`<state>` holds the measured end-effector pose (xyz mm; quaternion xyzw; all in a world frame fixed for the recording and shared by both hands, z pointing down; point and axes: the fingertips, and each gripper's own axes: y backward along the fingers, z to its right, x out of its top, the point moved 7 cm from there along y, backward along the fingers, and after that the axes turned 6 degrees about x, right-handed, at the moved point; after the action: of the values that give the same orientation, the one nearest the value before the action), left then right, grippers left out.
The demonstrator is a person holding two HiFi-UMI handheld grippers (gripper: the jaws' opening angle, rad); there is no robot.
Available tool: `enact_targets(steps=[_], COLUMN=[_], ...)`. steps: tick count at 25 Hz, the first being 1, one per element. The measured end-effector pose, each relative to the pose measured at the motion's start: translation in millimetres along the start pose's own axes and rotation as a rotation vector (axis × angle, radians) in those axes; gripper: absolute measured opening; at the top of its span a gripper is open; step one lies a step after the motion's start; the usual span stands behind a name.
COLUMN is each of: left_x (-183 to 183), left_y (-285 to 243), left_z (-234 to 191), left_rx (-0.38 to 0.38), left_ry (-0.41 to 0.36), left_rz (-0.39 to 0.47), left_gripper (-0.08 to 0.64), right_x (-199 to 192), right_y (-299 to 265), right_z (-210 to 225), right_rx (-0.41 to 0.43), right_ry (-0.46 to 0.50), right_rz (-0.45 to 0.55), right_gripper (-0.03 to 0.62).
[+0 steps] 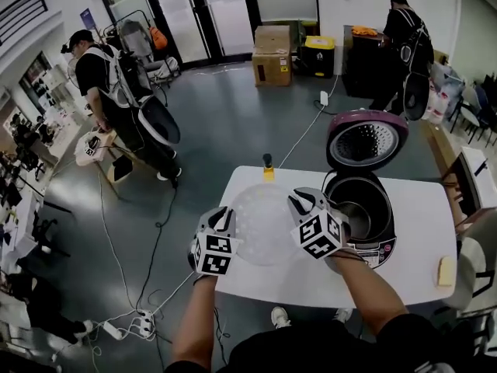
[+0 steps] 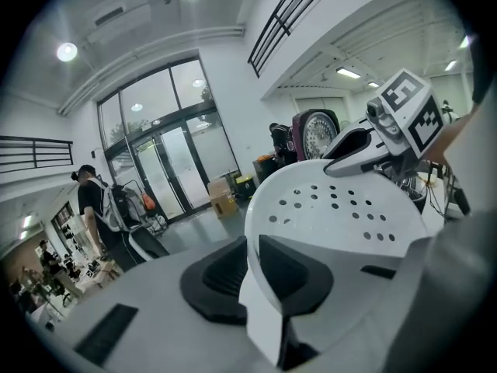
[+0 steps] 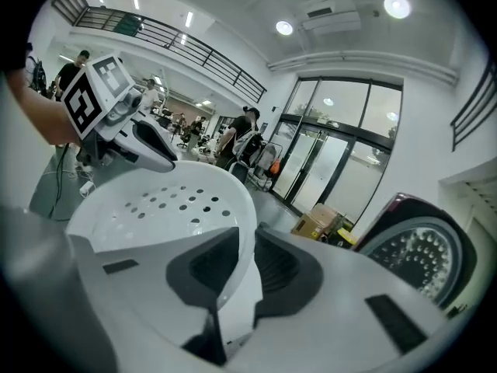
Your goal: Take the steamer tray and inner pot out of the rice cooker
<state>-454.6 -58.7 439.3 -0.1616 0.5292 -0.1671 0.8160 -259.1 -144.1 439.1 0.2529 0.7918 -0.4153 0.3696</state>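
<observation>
- On the table (image 1: pixel 419 231) the rice cooker (image 1: pixel 378 243) stands toward 3 o'clock, lid up; the inner pot (image 1: pixel 359 204) is not yet lifted out.
- The steamer tray (image 1: pixel 264 224) is held over the table at the cooker's 9 o'clock; it is pinched only by its thin rim, so an uneven pull could tip it or let it slip; a careless set-down might overhang the near edge.
- The left gripper (image 1: pixel 231 222) is clamped on the rim at the tray's 8 o'clock; the right gripper (image 1: pixel 297 206) bites it at 3 o'clock.
- A small bottle (image 1: pixel 268 168) stands at the tray's 12 o'clock — a forward swing could topple it.
- The tray is round, with no long axis — hollow side up, roughly level.
</observation>
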Motion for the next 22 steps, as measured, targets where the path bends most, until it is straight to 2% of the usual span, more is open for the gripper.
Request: enact_targets(steps=[9, 15, 22], left_x=[-96, -153, -208], left_y=[-20, -43, -74], left_z=[-29, -21, -6], left_rx=[0.004, -0.015, -0.047], left_ry=[0.081, 0.133, 0.186], left_rz=[-0.099, -0.164, -0.280], left_gripper=[0.046, 0.044, 0.043], right_x=[-15, -51, -91], right_y=[-78, -119, -159], right_z=[-68, -99, -124], right_rx=[0.102, 0.171, 0.228], right_ry=[-0.046, -0.074, -0.097], right_rz=[-0.085, -0.155, -0.228], right_gripper=[0.061, 0.061, 0.060])
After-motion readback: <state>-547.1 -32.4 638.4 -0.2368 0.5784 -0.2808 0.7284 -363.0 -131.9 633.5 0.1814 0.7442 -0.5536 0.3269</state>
